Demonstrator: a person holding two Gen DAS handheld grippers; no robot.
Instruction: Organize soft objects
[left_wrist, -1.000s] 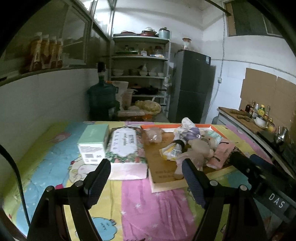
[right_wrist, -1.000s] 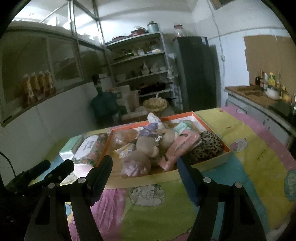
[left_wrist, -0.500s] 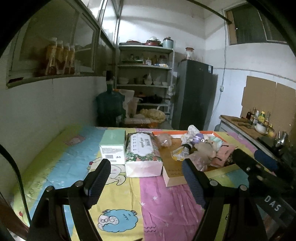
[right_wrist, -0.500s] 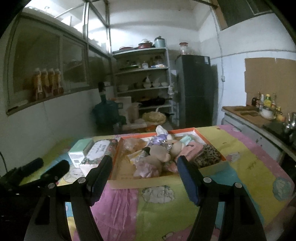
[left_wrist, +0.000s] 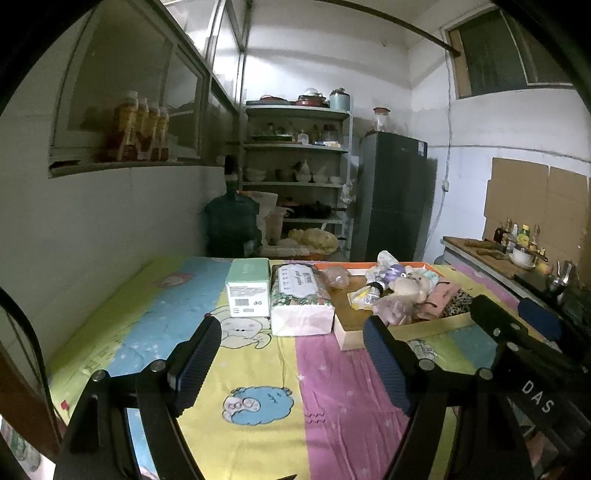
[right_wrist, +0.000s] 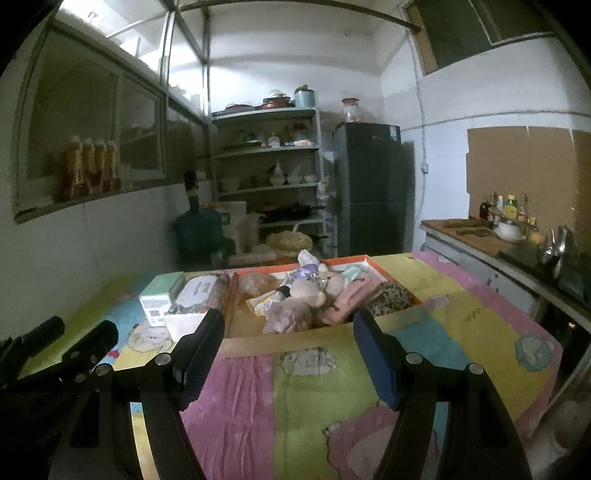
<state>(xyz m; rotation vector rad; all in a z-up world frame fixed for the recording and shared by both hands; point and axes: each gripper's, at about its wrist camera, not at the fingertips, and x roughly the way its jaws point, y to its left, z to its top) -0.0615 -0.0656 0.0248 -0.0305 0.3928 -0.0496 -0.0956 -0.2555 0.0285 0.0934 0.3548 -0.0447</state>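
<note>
Both grippers, left (left_wrist: 291, 345) and right (right_wrist: 288, 332), are being held wide apart and empty, best aimed squarely at the far tray's (right_wrist: 399, 315) soft toys (right_wrist: 306, 295)

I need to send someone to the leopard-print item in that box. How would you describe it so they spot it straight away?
Find the shallow orange-rimmed cardboard box on the cartoon-print tablecloth. Go to its near corner on the side toward the kitchen counter; the leopard-print pouch lies there, beside a pink soft item. It is the only dark, spotted thing among pale plush and pastel packets.
</note>
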